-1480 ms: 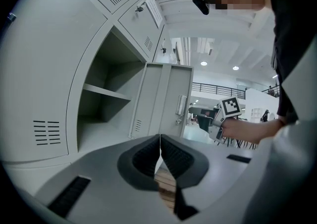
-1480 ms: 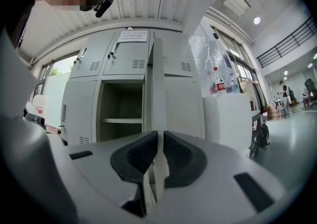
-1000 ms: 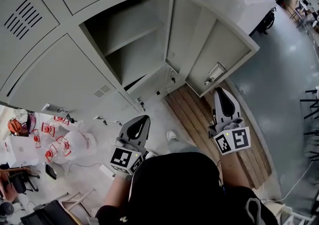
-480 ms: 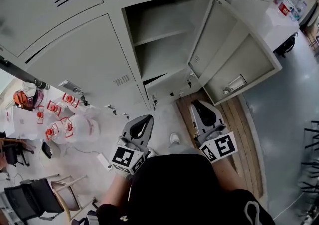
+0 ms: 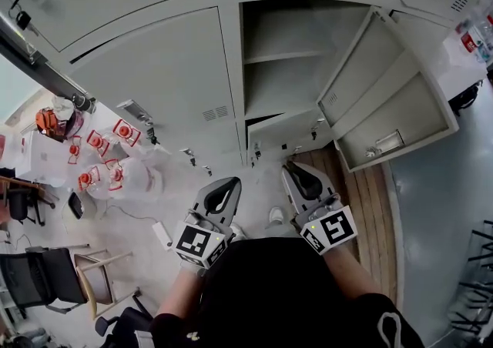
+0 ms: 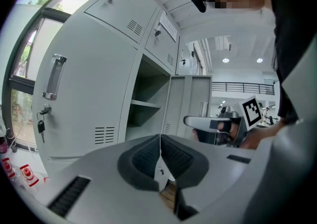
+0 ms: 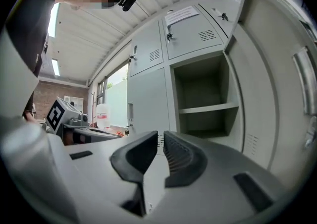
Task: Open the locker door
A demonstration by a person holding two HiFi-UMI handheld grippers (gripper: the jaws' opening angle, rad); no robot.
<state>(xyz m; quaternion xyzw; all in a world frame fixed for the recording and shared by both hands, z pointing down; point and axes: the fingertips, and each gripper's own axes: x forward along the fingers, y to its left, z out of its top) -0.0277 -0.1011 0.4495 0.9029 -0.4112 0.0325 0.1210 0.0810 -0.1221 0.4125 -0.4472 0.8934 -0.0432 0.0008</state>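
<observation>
The grey locker door [image 5: 389, 108] stands swung wide to the right, its handle [image 5: 383, 144] on the outer face. The compartment behind it [image 5: 281, 69] is empty, with one shelf. Both grippers are held low near my body, well short of the lockers and touching nothing. My left gripper [image 5: 230, 183] is shut with nothing between its pads; its own view shows the jaws [image 6: 160, 141] meeting. My right gripper [image 5: 287, 170] is also shut and empty, its jaws [image 7: 160, 140] pointing at the open compartment [image 7: 205, 94], with the door [image 7: 270, 84] to its right.
A closed locker door [image 5: 166, 85] with handle and key [image 5: 140, 113] is left of the open one. Red-and-white containers [image 5: 100, 162] and chairs [image 5: 46, 277] are on the floor at left. A wooden floor strip [image 5: 362, 200] runs under the open door.
The head view has swung, so the lockers now sit more centred. My right gripper has drawn back from the open door toward my body. The door stays open; both grippers stay shut.
</observation>
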